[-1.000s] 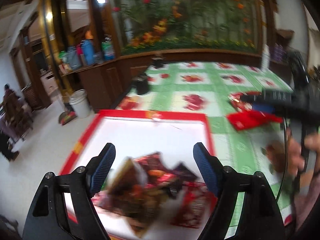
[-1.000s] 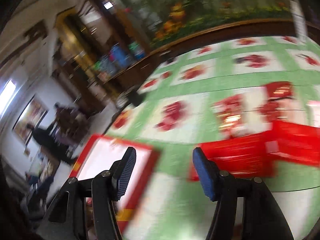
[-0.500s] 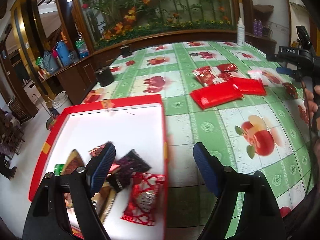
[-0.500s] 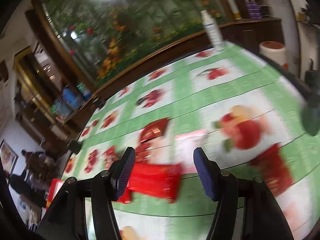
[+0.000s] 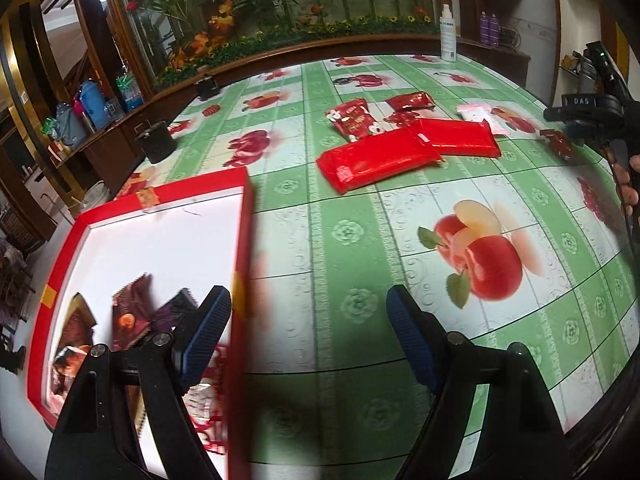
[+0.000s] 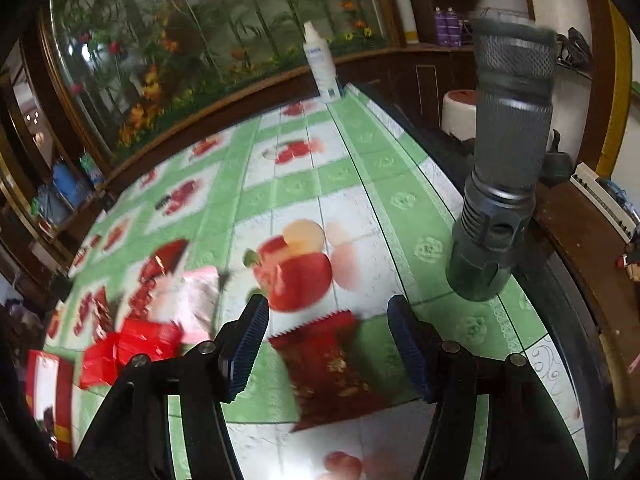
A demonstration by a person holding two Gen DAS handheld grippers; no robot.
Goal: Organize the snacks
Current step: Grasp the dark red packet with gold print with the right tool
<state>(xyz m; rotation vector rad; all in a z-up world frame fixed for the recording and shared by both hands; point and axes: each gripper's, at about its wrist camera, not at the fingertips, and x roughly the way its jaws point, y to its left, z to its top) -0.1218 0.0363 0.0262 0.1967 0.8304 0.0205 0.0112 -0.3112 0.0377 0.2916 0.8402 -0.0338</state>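
Observation:
My left gripper (image 5: pixel 308 300) is open and holds nothing. It straddles the right rim of a red-rimmed white box (image 5: pixel 242 240), where several dark snack packets (image 5: pixel 132 312) lie. Two long red packs (image 5: pixel 376 160) lie further out on the cloth, with small red packets (image 5: pixel 352 116) and a pink-and-white packet (image 5: pixel 480 114) behind them. My right gripper (image 6: pixel 326 312) is open above a dark red snack packet (image 6: pixel 332 364), which lies flat on the table between the fingers and is not touched by them. The same packet (image 5: pixel 558 142) shows at the right in the left wrist view.
A green fruit-print cloth (image 5: pixel 348 240) covers the table. A white bottle (image 6: pixel 320 64) stands at the far edge. A grey cylindrical object (image 6: pixel 508 160) looms at the right of the right wrist view. A small black pot (image 5: pixel 156 144) stands beyond the box. The table's right edge (image 6: pixel 560 300) is close.
My left gripper has shifted right, from over the packets in the box to its right rim. My right gripper has swung right across the table, from the box's corner to the dark red packet.

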